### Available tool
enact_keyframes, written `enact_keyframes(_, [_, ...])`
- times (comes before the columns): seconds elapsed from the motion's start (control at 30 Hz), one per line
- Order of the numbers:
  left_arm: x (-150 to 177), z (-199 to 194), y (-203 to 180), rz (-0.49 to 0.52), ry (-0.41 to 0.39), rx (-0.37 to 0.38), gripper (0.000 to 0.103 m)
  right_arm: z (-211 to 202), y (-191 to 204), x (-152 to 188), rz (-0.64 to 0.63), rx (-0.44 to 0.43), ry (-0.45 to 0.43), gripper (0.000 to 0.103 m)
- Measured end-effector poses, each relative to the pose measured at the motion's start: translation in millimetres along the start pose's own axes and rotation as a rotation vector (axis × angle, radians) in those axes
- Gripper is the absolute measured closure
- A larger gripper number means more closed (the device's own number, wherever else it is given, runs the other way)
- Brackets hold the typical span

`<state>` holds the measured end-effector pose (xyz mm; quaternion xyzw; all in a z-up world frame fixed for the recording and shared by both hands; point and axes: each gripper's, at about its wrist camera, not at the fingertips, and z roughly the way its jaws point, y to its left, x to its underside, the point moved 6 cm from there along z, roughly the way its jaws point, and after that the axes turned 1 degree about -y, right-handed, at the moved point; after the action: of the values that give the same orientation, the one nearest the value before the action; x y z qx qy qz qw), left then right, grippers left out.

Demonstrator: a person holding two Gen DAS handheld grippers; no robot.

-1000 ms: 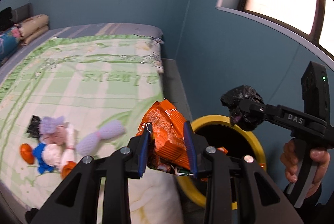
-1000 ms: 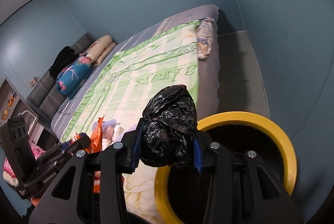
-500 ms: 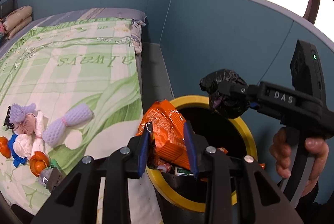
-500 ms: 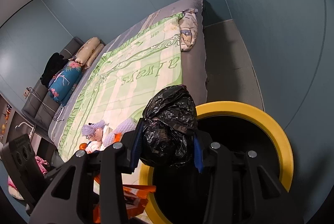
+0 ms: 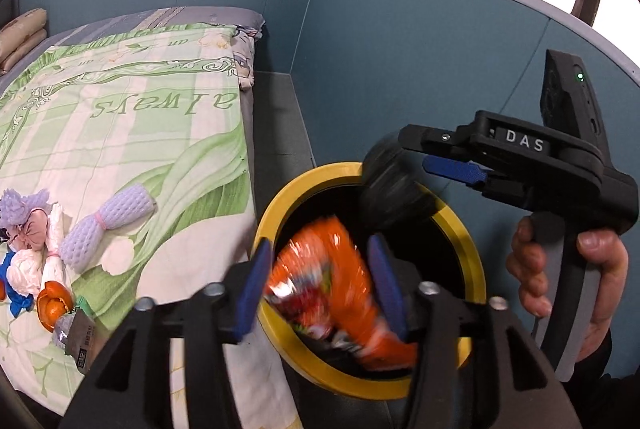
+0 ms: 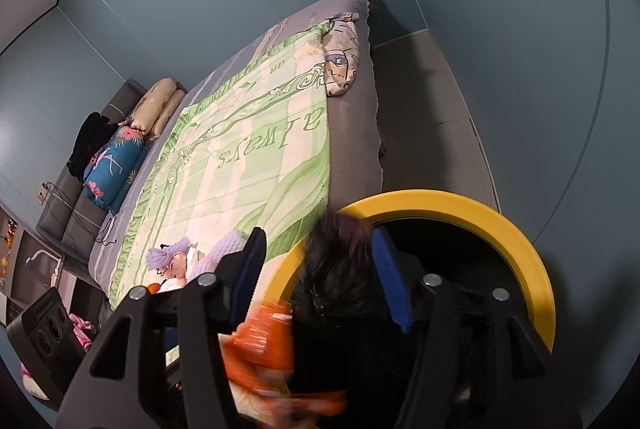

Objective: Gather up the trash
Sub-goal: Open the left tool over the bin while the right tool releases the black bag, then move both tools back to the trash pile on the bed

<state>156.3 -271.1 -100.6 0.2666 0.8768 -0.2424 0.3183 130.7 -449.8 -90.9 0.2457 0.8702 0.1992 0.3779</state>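
Nearest, left gripper (image 5: 318, 281): jaws spread wide, the orange snack wrapper (image 5: 332, 289) between the blue pads (image 5: 252, 279) but motion-blurred, so contact with either pad can't be confirmed; it looks loose, hanging over the bin mouth. Lower end of the wrapper is lost in blur against the dark interior.

Right gripper (image 6: 320, 277): jaws also spread wide, the black plastic bag (image 6: 336, 269) smeared by motion between them and lying nearer the right-hand pad; can't tell if it touches. From the left wrist camera the same bag (image 5: 394, 189) is a dark blur just under the right gripper (image 5: 440, 165) fingers, over the far rim. The person's hand (image 5: 568, 277) wraps the right handle; its lower part is cut off by the frame edge.

Yellow-rimmed trash bin (image 5: 272, 225) stands on the floor beside the bed; its near rim is hidden behind the gripper bodies, its inside too dark to read.

On the green quilt (image 5: 120, 133), left: lavender foam netting (image 5: 108, 221), orange peel (image 5: 54, 303), a small grey packet (image 5: 78, 337), white and blue scraps cut off at the edge.

Farthest: pillows (image 6: 160, 105) at the headboard, blue wall
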Motion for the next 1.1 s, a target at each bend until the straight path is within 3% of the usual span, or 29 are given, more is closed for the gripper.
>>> enact_keyframes(0.13, [-2, -6, 1, 0.001, -0.024, -0.003, 0.031, -4, -5, -2, 0.017, 0.0, -0.014, 0.048])
enact_keyframes(0.27, [-9, -19, 8, -0.009, -0.06, -0.029, 0.023, -11, -6, -6, 0.015, 0.003, -0.044, 0.047])
enact_keyframes(0.33, [-14, -27, 17, -0.017, -0.082, -0.057, 0.016, -16, 0, -7, -0.009, 0.007, -0.069, 0.042])
enact_keyframes(0.63, [-32, -63, 74, -0.096, -0.161, -0.194, 0.012, -18, 39, -8, -0.099, -0.042, -0.081, 0.04])
enact_keyframes(1.1, [-24, -119, 157, -0.151, -0.211, -0.398, 0.008, 2, 110, 8, -0.229, -0.133, -0.023, 0.033])
